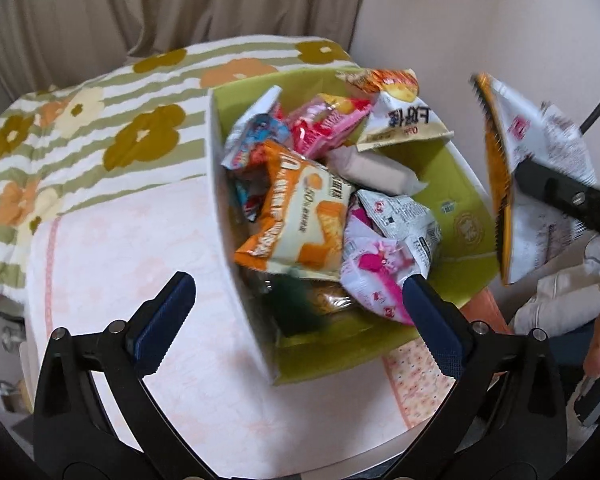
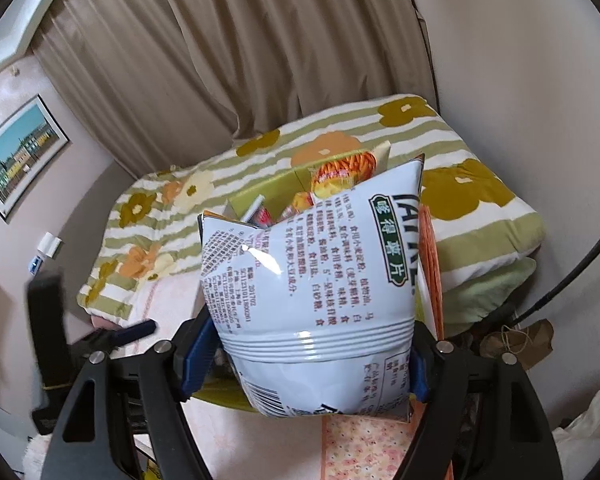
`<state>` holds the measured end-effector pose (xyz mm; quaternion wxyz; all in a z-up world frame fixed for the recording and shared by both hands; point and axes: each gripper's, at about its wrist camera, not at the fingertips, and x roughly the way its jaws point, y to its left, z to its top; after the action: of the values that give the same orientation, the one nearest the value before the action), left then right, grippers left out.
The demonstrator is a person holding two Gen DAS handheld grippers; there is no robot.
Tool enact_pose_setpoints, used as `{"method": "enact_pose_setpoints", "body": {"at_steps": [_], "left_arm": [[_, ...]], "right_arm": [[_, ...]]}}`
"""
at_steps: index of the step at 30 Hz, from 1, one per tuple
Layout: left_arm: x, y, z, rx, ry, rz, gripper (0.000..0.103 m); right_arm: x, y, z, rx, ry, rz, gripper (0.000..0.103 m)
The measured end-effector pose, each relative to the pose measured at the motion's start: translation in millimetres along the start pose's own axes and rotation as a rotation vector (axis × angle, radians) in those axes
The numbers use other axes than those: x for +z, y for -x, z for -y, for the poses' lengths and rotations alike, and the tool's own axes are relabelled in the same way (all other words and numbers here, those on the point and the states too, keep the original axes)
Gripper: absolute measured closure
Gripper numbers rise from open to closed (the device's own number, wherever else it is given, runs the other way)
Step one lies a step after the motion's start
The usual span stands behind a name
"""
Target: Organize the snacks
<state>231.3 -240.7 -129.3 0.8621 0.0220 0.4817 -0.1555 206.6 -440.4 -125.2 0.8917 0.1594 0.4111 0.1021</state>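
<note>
Green-lined and heaped with packets, the snack box (image 1: 466,216) is sitting on a pale pink cloth (image 1: 140,248). You are holding your right gripper (image 2: 306,364) just to the right of the box and above its rim, its jaws pinching a puffy white chip bag (image 2: 312,272) across its lower part. Your left gripper (image 1: 296,308) is hovering over the box's near corner with its jaws spread wide and nothing between them. Inside the box, an orange biscuit packet (image 1: 296,216) is lying on top of the heap. I judge the slick, air-filled bag could slip out, or slide off the crowded heap once you are letting go.
</note>
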Motion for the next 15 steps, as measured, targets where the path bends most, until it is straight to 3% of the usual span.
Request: {"method": "enact_pose_setpoints", "body": {"at_steps": [11, 14, 15], "left_arm": [[-3.4, 33.9, -22.0, 0.086, 0.022, 0.101, 0.001], [-5.7, 37.1, -28.1, 0.099, 0.034, 0.104, 0.001], [-6.3, 38.1, -29.8, 0.104, 0.038, 0.105, 0.001]], "right_arm": [[9.8, -38.9, -19.1, 0.030, 0.003, -0.084, 0.028], [10.3, -49.8, -19.5, 0.023, -0.009, -0.115, 0.017], [9.7, -51.1, -19.9, 0.008, -0.005, -0.115, 0.008]]}}
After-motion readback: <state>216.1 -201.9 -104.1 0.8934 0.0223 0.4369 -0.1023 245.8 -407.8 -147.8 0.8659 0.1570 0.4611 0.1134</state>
